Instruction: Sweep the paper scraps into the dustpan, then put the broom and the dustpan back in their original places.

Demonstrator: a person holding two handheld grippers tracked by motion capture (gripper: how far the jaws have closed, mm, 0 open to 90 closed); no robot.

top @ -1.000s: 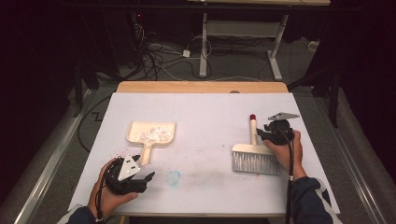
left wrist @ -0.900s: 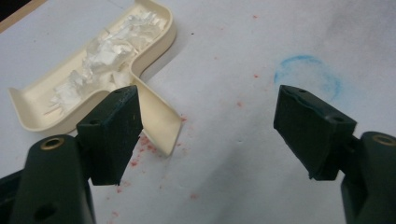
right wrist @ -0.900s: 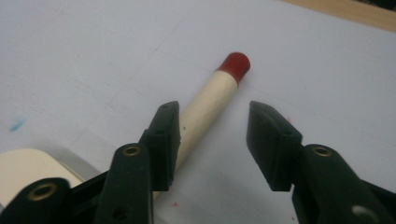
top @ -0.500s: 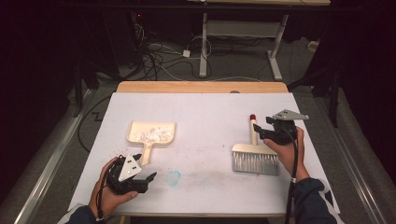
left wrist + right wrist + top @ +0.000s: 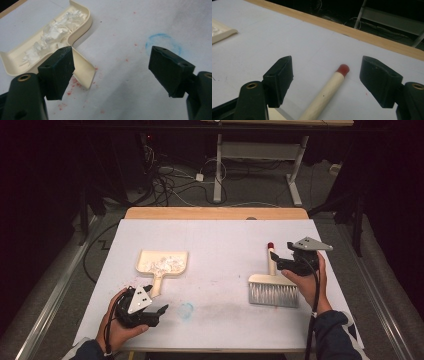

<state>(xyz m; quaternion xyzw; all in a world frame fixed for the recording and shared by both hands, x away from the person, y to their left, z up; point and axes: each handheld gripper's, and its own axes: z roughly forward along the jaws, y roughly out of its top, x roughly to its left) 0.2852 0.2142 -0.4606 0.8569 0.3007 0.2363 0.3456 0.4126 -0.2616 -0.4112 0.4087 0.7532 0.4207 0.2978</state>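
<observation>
A cream dustpan (image 5: pixel 162 264) holding white paper scraps lies on the table's left half, its handle pointing toward me. My left gripper (image 5: pixel 161 313) rests open just beside that handle. In the left gripper view the handle end (image 5: pixel 83 68) sits by the left pad, apart from it. A brush lies on the right half, with pale bristles (image 5: pixel 274 294) and a wooden handle with a red tip (image 5: pixel 343 68). My right gripper (image 5: pixel 278 261) hovers over the handle (image 5: pixel 324 96). Its jaws have just been opening and stand wide, with the handle below and between them, untouched.
A blue chalk ring (image 5: pixel 186 309) and faint red specks mark the white table cover (image 5: pixel 215 240) near the left gripper. The wooden far edge (image 5: pixel 215 213) borders the cover. Beyond it are cables and desk legs (image 5: pixel 218 175) on a dark floor.
The right gripper has let go of the brush handle, opened wide and risen slightly to the right. The brush stays flat on the table. The left hand has kept still.
</observation>
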